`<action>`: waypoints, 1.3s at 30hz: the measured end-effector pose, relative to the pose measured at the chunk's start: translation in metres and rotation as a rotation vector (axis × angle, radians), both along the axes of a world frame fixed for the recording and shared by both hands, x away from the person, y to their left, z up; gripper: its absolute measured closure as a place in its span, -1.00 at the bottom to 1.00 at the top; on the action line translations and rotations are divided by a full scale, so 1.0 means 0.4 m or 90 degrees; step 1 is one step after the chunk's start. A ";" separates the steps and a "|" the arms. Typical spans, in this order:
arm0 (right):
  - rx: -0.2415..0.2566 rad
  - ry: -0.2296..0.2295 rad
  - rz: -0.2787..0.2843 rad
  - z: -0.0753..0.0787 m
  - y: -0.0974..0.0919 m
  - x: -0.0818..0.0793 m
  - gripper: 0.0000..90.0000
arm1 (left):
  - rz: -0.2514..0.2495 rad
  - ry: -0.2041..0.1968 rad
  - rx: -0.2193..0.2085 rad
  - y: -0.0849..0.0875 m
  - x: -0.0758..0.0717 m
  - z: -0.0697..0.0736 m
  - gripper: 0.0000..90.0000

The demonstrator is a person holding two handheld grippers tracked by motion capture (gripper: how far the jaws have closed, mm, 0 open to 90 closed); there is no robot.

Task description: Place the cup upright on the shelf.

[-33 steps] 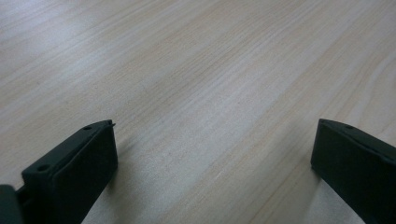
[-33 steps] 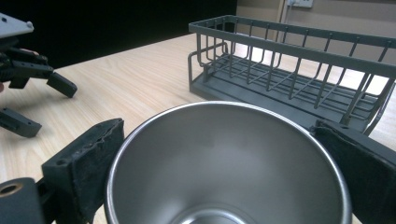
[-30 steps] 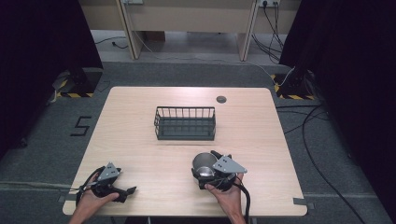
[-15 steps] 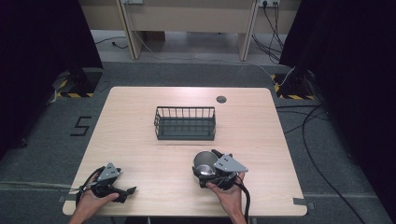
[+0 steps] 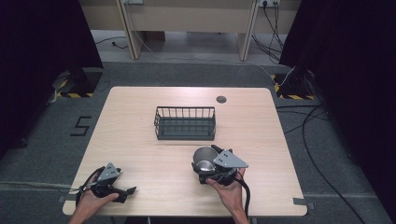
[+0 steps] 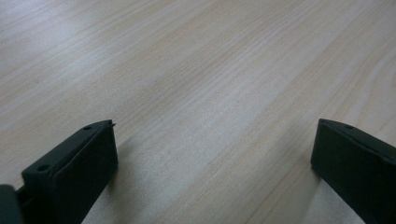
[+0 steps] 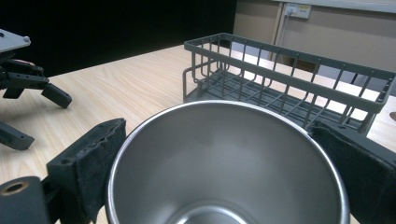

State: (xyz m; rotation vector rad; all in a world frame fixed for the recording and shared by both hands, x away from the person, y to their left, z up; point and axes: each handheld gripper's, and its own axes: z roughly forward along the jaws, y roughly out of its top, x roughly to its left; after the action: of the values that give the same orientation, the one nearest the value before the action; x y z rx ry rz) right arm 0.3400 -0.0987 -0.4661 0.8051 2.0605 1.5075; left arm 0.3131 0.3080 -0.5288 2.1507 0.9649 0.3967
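My right gripper point(image 5: 208, 164) pinches a steel cup point(image 5: 204, 157) between its jaws, just near of the wire basket point(image 5: 185, 123). My left gripper point(image 5: 122, 192) rests spread by the surface's point(image 5: 140, 154) near-left edge, bare wood between.

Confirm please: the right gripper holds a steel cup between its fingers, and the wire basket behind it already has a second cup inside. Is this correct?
Not quite. The right gripper does hold the steel cup between its fingers, and the wire basket stands behind it, but the basket is empty: no second cup inside. The high view and the right gripper view both show its bare grid floor.
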 end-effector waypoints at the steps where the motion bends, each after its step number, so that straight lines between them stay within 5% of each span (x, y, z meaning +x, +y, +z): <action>1: -0.002 -0.001 0.001 0.002 0.000 0.002 -0.86 | 0.000 0.000 0.000 0.000 0.000 0.000 -1.00; 39: -0.014 0.008 -0.009 0.095 0.009 0.064 -0.86 | -0.002 0.000 0.001 0.001 -0.003 0.000 -1.00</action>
State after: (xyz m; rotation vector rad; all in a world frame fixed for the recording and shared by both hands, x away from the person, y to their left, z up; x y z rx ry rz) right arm 0.3657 -0.0952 -0.4281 0.8209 2.0723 1.4735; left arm 0.3120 0.3083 -0.5287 2.1531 0.9617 0.3970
